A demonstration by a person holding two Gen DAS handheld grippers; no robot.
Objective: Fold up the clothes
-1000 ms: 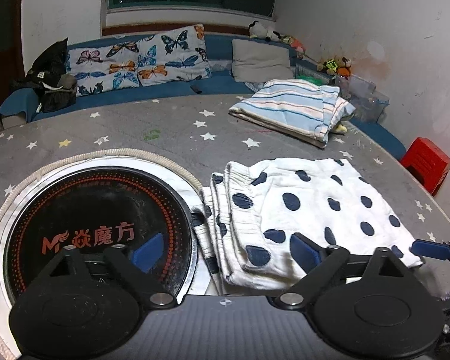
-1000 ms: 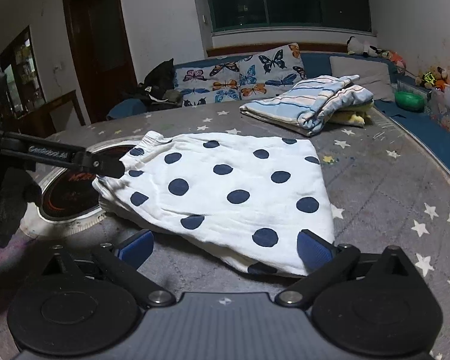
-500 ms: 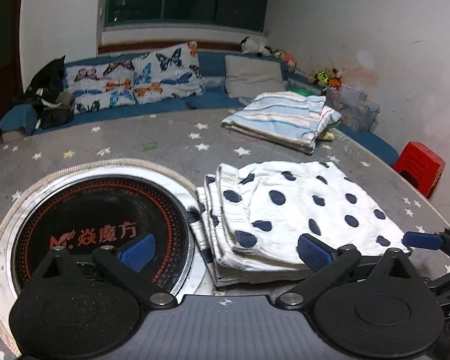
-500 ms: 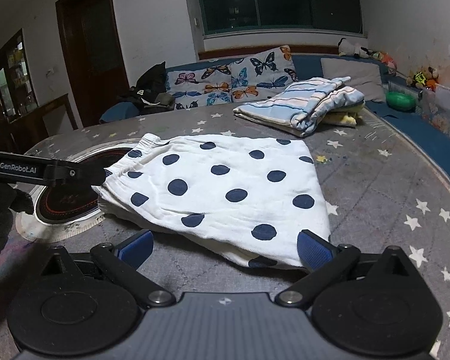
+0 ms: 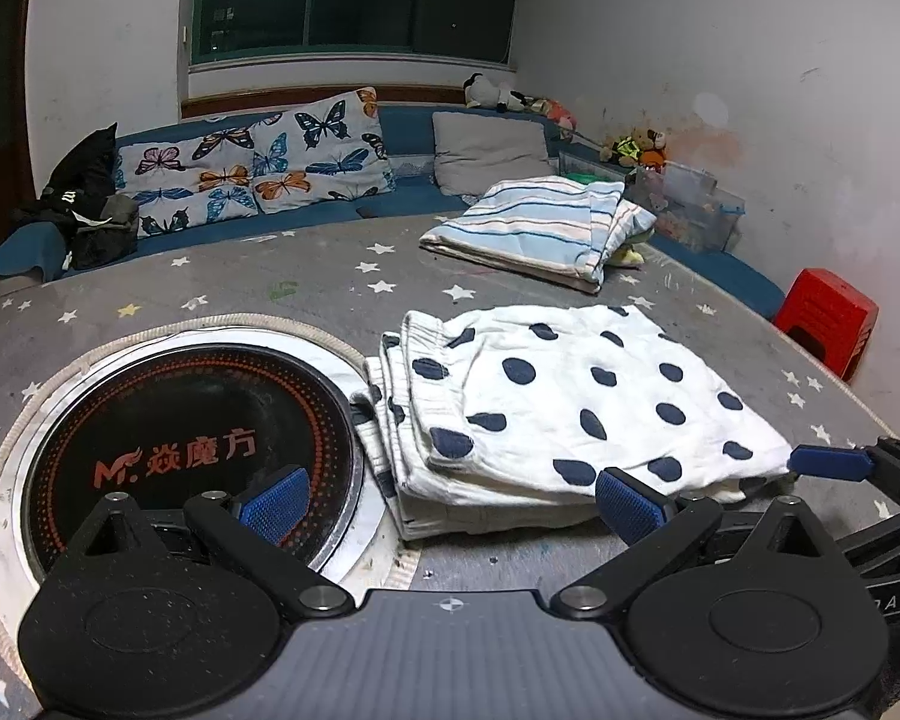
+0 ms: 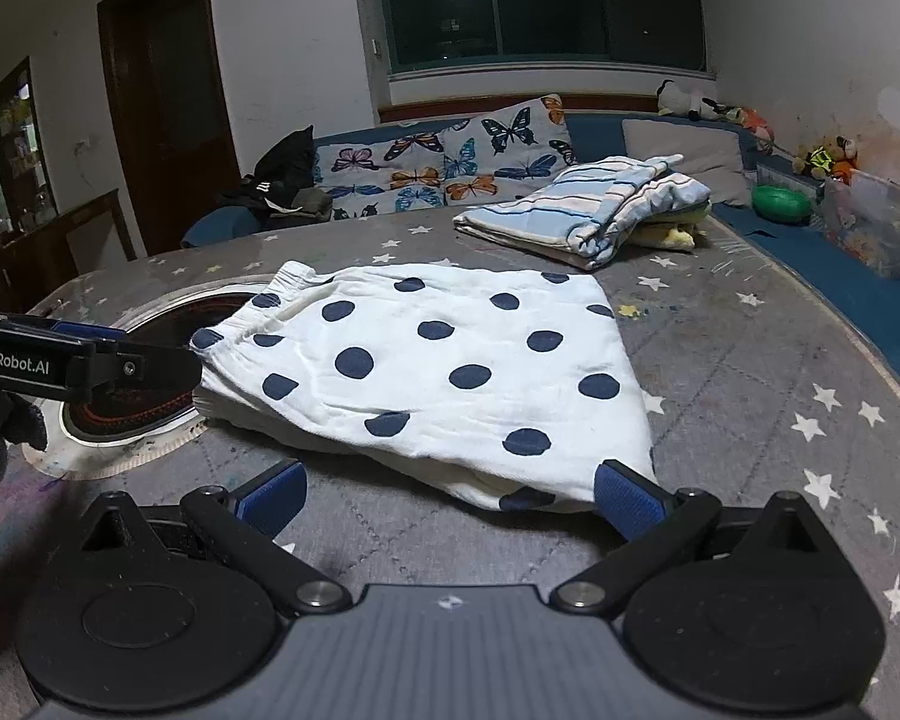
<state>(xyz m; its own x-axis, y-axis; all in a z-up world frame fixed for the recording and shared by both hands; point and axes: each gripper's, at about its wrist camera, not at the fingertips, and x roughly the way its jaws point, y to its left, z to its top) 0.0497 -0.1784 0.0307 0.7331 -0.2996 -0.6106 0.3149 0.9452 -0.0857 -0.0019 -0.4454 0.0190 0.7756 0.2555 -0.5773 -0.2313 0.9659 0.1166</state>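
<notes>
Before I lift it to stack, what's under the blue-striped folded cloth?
A yellow item pokes out beneath the blue-striped folded cloth; most is covered, so its kind is unclear.

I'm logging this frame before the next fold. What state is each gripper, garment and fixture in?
left gripper: open, empty.
right gripper: open, empty, at the garment's near edge.
polka-dot garment: folded flat, partly over the hotplate's rim.
striped cloth: folded, lying apart farther back.
hotplate: uncovered; on or off, cannot tell.
</notes>
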